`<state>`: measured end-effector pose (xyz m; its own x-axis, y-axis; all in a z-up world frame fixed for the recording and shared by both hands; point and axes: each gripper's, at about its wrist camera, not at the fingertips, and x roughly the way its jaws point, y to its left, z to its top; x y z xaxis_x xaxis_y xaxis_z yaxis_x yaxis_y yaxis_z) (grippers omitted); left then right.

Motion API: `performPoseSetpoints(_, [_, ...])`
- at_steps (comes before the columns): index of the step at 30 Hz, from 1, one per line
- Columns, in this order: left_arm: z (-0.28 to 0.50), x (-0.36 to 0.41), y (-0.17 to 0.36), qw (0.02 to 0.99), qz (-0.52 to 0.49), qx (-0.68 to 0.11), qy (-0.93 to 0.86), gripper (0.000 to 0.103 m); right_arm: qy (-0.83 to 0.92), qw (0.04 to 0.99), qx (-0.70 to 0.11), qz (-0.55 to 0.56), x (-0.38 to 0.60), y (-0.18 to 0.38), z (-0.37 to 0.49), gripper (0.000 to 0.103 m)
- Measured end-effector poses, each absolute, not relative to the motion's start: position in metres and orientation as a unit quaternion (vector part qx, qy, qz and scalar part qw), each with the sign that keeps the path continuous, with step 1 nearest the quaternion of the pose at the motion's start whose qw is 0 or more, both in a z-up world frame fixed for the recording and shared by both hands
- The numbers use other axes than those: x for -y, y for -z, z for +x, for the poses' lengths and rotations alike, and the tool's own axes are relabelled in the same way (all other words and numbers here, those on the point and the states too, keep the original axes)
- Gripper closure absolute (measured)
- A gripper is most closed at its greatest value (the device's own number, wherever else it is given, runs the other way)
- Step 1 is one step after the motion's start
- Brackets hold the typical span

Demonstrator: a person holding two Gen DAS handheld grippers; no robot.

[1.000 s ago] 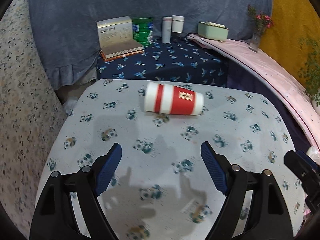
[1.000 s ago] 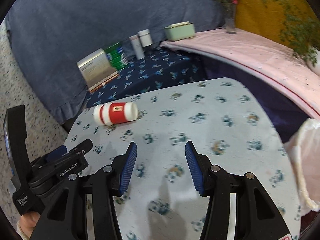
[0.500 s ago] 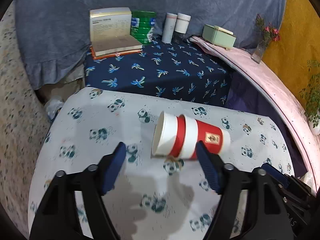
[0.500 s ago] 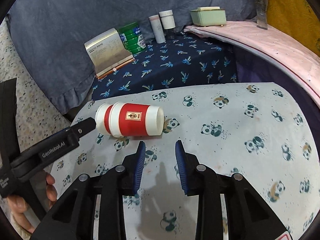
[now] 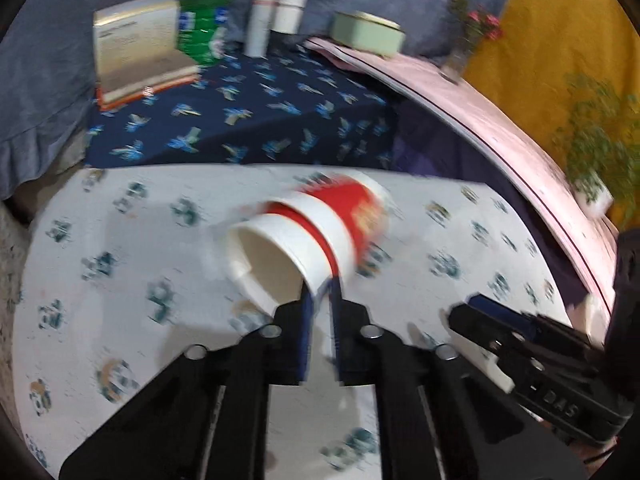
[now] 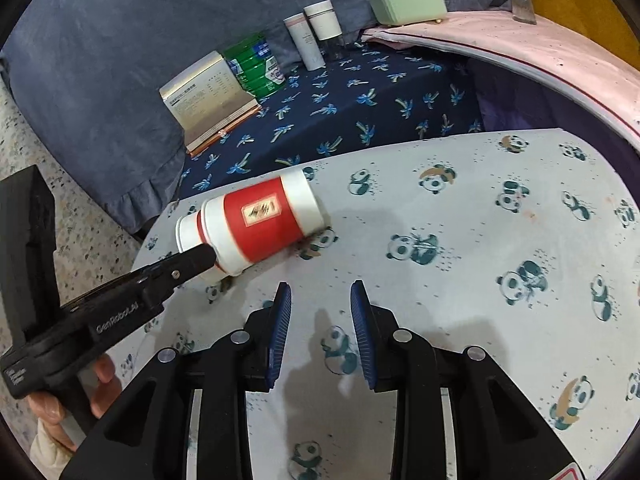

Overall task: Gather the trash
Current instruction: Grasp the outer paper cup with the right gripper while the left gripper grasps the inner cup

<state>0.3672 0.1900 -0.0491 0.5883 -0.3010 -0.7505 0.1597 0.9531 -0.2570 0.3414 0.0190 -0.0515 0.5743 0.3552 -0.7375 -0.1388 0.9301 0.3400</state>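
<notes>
A red-and-white paper cup lies on its side on the panda-print tablecloth, its open mouth towards the left wrist camera. My left gripper is shut on the lower rim of the cup, with the cup wall pinched between the pads. In the right wrist view the same cup sits at the cloth's far left edge, and the left gripper reaches into its mouth end. My right gripper stands partly open over bare cloth, a little right of the cup, holding nothing. It also shows at the lower right of the left wrist view.
Behind the panda cloth is a lower navy palm-print surface with a cream box, a green can and two white bottles. A pink-covered table with a mint box curves along the right. A hand grips the left tool.
My left gripper moved forward onto the cup and shut on its rim; the cup's mouth now tilts towards it. My right gripper narrowed and came closer to the cloth.
</notes>
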Motion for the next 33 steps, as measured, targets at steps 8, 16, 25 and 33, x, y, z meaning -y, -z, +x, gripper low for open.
performPoseSetpoints(8, [0.313, -0.153, 0.044, 0.88, -0.094, -0.43, 0.18, 0.101, -0.127, 0.885, -0.433, 0.117, 0.004, 0.047, 0.303, 0.073])
performPoseSetpoints(16, [0.232, -0.1, 0.03, 0.867, -0.079, -0.433, 0.231, 0.1, -0.111, 0.881, -0.437, 0.144, 0.048, 0.042, 0.237, 0.061])
performPoseSetpoints(25, [0.153, -0.033, 0.036, 0.838, -0.069, -0.46, 0.285, 0.1, -0.086, 0.862, -0.45, 0.217, 0.121, 0.039, 0.151, 0.044])
performPoseSetpoints(33, [0.098, 0.002, 0.045, 0.818, -0.062, -0.47, 0.325, 0.1, -0.114, 0.809, -0.489, 0.306, 0.15, 0.06, 0.124, 0.04])
